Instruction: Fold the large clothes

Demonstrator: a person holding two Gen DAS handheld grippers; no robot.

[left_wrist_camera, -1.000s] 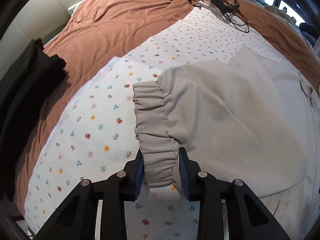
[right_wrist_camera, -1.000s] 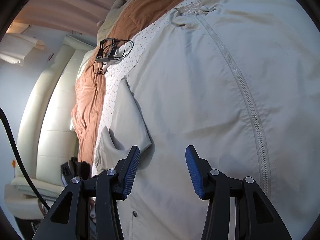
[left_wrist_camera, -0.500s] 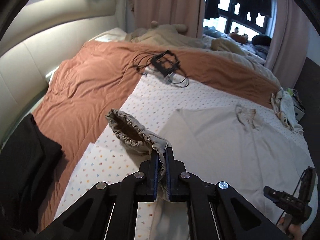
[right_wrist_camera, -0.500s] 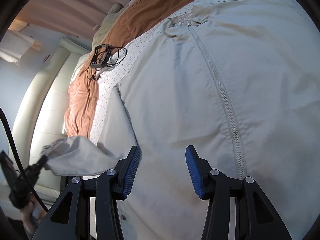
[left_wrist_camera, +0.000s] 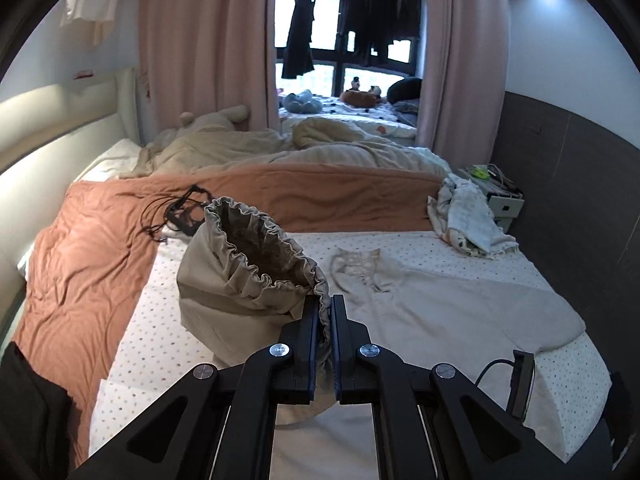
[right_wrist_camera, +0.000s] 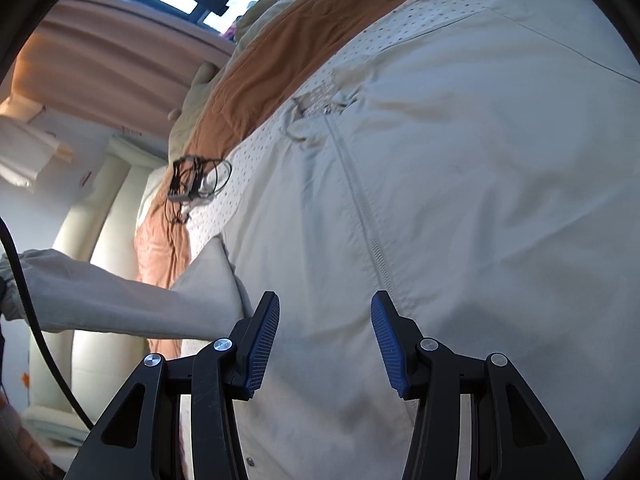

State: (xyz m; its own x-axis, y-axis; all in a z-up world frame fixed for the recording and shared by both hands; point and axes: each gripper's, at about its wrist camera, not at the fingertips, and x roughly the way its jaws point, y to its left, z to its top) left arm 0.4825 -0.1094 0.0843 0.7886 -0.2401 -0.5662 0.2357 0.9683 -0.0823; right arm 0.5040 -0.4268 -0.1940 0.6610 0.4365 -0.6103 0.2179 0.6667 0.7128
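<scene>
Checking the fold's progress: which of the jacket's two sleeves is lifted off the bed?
The sleeve with the gathered cuff, pinched in the left gripper, is lifted. The other sleeve lies flat on the dotted sheet, beyond the zipper.

1. You face a bed covered by a white dotted sheet [left_wrist_camera: 420, 248].
2. A rust-orange blanket [left_wrist_camera: 92, 264] lies along the sheet's left and far edges.
3. A black frame with tangled cables [left_wrist_camera: 182, 214] rests where blanket and sheet meet.
4. A crumpled pale cloth [left_wrist_camera: 464, 216] sits at the bed's far right corner.
5. A beige duvet [left_wrist_camera: 280, 148] is heaped beyond the blanket.
6. Pink curtains [left_wrist_camera: 200, 40] flank a window where dark garments [left_wrist_camera: 298, 32] hang.
</scene>
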